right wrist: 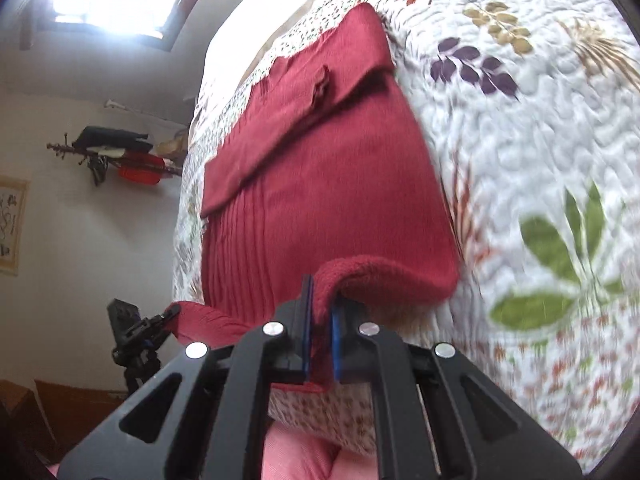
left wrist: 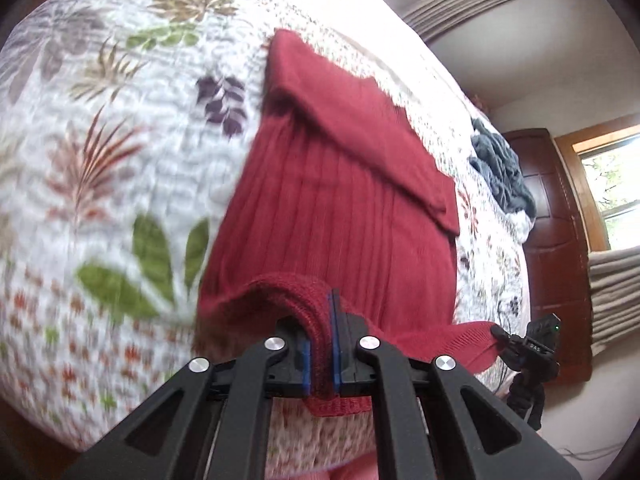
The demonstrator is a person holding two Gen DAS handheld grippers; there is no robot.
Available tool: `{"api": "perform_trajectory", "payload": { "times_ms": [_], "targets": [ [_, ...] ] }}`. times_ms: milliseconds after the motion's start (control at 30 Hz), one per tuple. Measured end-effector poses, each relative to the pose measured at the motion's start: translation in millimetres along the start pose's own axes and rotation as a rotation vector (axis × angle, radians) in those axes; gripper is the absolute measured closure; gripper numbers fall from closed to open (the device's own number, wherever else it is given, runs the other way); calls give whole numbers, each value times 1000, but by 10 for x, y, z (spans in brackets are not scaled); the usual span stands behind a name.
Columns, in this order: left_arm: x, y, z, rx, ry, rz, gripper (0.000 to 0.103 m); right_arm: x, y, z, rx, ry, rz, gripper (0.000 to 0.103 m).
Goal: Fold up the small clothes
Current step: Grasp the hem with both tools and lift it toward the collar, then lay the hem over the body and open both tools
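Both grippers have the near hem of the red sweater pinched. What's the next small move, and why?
Probably lift the hem and carry it forward toward the far edge. The left gripper and right gripper each clamp the red sweater, and its sleeve already lies folded across the body.

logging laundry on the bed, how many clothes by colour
red: 1, the red ribbed garment, near hem pinched by the left gripper and the right gripper
grey: 1, the crumpled grey garment further along the quilt
total: 2
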State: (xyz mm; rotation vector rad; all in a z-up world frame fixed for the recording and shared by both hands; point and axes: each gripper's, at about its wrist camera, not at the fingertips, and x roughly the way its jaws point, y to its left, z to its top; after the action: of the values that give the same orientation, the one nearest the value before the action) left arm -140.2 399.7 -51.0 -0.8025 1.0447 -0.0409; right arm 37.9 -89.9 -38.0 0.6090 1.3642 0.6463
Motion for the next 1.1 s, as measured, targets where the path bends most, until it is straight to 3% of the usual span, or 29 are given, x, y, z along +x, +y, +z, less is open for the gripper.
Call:
{"api": "perform_trajectory", "payload": {
  "times_ms": [200, 333, 600, 700, 800, 833, 900, 1000, 1100],
  "targets": [
    [313, 59, 417, -14, 3, 30, 96, 277, -114, 505, 36, 26, -21, 97],
    [550, 134, 595, -19, 17, 65, 96, 413, -212, 692, 52, 46, -36, 97],
    [779, 309, 771, -61, 58, 45, 92, 673, -392, 916, 95, 88, -67, 92],
    [746, 338, 792, -67, 71, 12, 90, 681, -450, 928, 121, 86, -60, 90],
    [621, 370, 781, -84, 69, -42, 82, 582, -512, 903, 129, 63, -67, 76],
    [551, 385, 766, -93, 58, -65, 80, 521, -525, 897, 127, 46, -71, 67],
    [464, 399, 742, -98, 47, -83, 76, 423, -548, 899, 118, 22, -92, 63],
    [270, 415, 713, -78, -13, -29, 68, 267, -586, 867, 116, -1, -96, 63],
    [104, 396, 708, -41, -71, -2, 67, 134, -589, 794, 98, -14, -101, 62]
  ]
}}
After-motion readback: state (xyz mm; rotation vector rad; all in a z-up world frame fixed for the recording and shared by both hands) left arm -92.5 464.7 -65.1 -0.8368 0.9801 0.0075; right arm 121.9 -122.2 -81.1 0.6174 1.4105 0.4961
